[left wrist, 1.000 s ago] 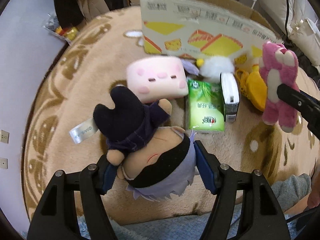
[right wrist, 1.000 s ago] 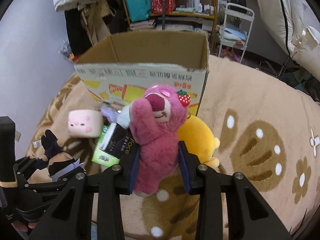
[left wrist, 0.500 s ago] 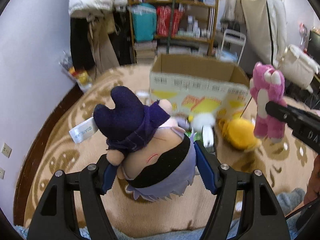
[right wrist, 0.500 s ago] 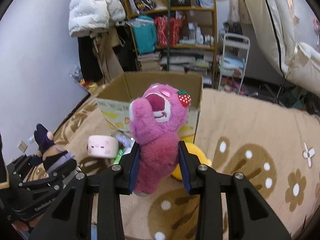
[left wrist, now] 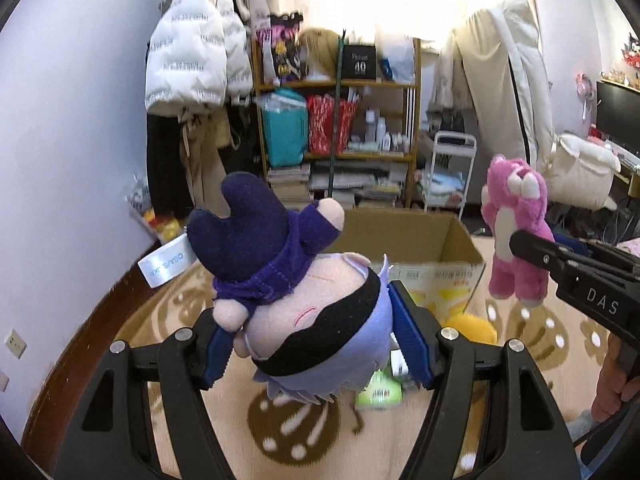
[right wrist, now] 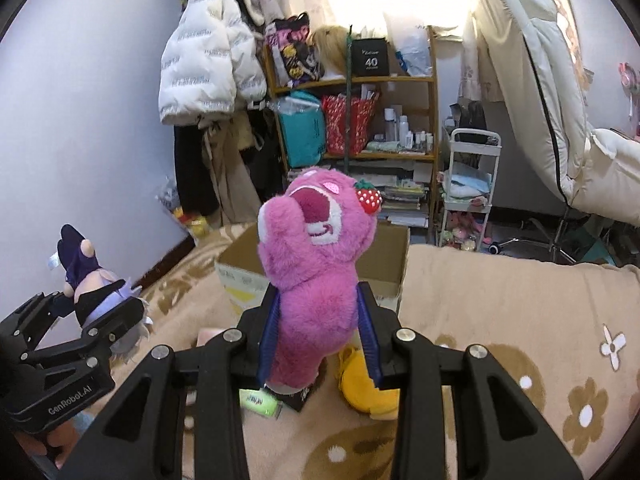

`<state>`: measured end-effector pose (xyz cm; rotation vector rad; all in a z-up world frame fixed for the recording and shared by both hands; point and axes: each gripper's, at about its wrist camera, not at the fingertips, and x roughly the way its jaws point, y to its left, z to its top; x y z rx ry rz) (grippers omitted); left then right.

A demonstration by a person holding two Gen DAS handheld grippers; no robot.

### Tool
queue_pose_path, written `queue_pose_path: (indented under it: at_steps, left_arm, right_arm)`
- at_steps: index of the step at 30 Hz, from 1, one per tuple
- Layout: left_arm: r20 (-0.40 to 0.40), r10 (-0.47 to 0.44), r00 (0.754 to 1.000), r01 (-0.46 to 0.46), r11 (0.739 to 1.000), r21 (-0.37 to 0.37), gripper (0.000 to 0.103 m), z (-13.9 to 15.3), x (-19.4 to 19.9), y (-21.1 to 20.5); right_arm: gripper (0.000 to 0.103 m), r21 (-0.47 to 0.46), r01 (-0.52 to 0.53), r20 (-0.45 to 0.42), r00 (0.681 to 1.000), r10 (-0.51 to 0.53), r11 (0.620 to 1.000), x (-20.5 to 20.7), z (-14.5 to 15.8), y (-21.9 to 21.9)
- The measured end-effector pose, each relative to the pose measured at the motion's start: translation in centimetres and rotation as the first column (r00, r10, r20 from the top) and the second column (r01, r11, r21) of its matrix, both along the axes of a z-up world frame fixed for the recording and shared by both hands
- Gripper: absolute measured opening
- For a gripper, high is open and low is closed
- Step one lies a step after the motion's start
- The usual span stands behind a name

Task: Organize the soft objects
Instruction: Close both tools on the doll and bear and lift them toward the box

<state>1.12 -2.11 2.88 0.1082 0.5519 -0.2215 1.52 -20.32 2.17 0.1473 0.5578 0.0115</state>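
Hot-pink bear [right wrist: 316, 264] with a red strawberry on its ear; doll [left wrist: 296, 296] in navy with lilac hair; tan rug [right wrist: 520, 320], brown-and-white flowers; yellow plush [right wrist: 368, 384].

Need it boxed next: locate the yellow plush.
The yellow plush lies on the rug in the right wrist view, under the right gripper, near the cardboard box.

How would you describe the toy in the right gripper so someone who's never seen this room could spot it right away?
Find the open cardboard box on the tan flowered rug, in front of the shelves. Held up just in front of it, squeezed between the blue pads of the right gripper, is a pink bear. Unlike the dark-clothed doll in the left gripper, it is fluffy and bright pink, with a red strawberry on its head.
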Motion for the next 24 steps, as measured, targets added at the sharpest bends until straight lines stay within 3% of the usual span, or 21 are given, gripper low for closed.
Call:
queue_pose_path:
  at_steps: [4,17,24]
  left_arm:
    - [0.069,0.0,0.998,-0.002,0.999,0.037,0.07,1.0,0.9,-0.9]
    - [0.143,-0.022,0.989,0.017,0.999,0.032,0.07,3.0,5.6,-2.5]
    - [0.157,-0.04,0.987,0.039,0.999,0.015,0.07,3.5,8.2,-3.6]
  right_arm:
    - [0.038,-0.017,0.036,0.046,0.998,-0.035,0.999,0.3,0.2,-0.5]
    - [0.038,-0.123,0.055,0.104,0.994,-0.043,0.991,3.8,0.8,-1.1]
    - [0.039,-0.126,0.061,0.108,0.993,-0.048,0.99,6.0,0.6,-1.9]
